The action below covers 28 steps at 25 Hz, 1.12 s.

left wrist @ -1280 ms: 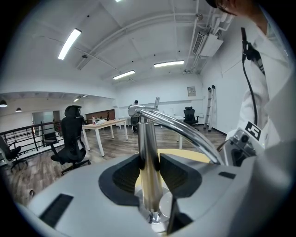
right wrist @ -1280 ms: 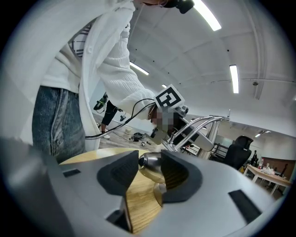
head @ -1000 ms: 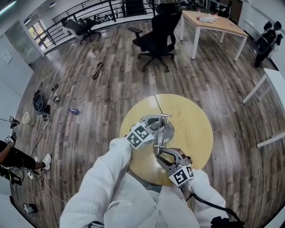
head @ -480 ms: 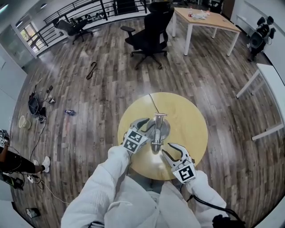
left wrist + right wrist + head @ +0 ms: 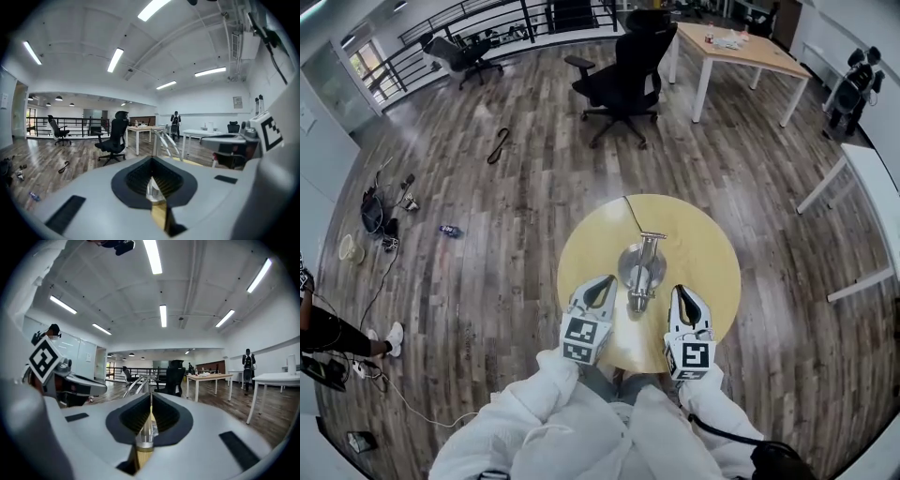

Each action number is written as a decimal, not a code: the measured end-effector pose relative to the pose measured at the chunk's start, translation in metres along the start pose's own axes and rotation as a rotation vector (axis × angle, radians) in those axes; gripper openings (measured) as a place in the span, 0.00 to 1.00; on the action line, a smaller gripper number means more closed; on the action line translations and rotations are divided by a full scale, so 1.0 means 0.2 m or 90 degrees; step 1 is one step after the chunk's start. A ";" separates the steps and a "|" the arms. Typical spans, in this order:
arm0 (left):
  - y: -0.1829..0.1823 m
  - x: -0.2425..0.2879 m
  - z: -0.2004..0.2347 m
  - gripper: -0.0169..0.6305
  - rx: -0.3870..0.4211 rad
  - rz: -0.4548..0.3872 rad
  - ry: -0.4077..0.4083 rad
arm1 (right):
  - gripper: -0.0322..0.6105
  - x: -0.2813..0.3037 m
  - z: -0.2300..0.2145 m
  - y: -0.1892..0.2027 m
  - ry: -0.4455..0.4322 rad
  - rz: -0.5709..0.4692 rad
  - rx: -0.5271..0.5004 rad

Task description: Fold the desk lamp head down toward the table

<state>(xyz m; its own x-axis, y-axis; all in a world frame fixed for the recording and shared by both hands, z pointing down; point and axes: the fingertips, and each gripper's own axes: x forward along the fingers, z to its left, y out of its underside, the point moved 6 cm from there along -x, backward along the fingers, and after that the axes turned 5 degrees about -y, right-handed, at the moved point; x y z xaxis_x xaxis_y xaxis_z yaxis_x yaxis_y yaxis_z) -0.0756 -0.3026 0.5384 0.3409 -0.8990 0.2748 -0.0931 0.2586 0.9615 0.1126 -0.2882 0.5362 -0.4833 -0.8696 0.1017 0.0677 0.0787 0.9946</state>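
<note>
Head view puts your left gripper [image 5: 606,281] and right gripper [image 5: 682,294] at the near edge of the round table [image 5: 717,246]. Both are clear of the lamp [image 5: 639,272], which lies folded low over its base mid-table. Both jaws are pressed together on nothing. The right ones have just been closing.

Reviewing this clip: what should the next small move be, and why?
Probably rest both grippers where they are. The left gripper and right gripper are shut and empty, the right's jaws having just been closing, and both stand apart from the desk lamp on the round table, whose head seems folded low, though from above that is uncertain.
</note>
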 end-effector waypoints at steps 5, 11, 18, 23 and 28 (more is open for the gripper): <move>0.11 -0.11 -0.16 0.03 -0.016 0.037 0.021 | 0.07 -0.02 0.11 0.05 0.011 0.038 0.058; 0.12 -0.17 -0.24 0.03 -0.041 0.060 0.035 | 0.07 -0.08 0.14 0.04 -0.002 0.053 0.064; 0.07 -0.29 -0.33 0.03 -0.050 0.052 0.028 | 0.07 -0.23 0.10 0.03 -0.001 0.049 0.084; 0.12 -0.51 -0.39 0.03 -0.041 0.055 0.034 | 0.07 -0.43 0.25 0.03 0.009 0.058 0.078; 0.20 -0.83 -0.43 0.03 -0.021 0.057 0.046 | 0.07 -0.68 0.49 0.07 0.006 0.070 0.056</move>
<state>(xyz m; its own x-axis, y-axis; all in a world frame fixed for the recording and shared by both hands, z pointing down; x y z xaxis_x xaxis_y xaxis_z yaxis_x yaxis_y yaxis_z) -0.0557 -0.1127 0.5318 0.3997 -0.8440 0.3576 -0.0961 0.3494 0.9320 0.0926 -0.1215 0.5391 -0.4684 -0.8583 0.2098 0.0426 0.2153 0.9756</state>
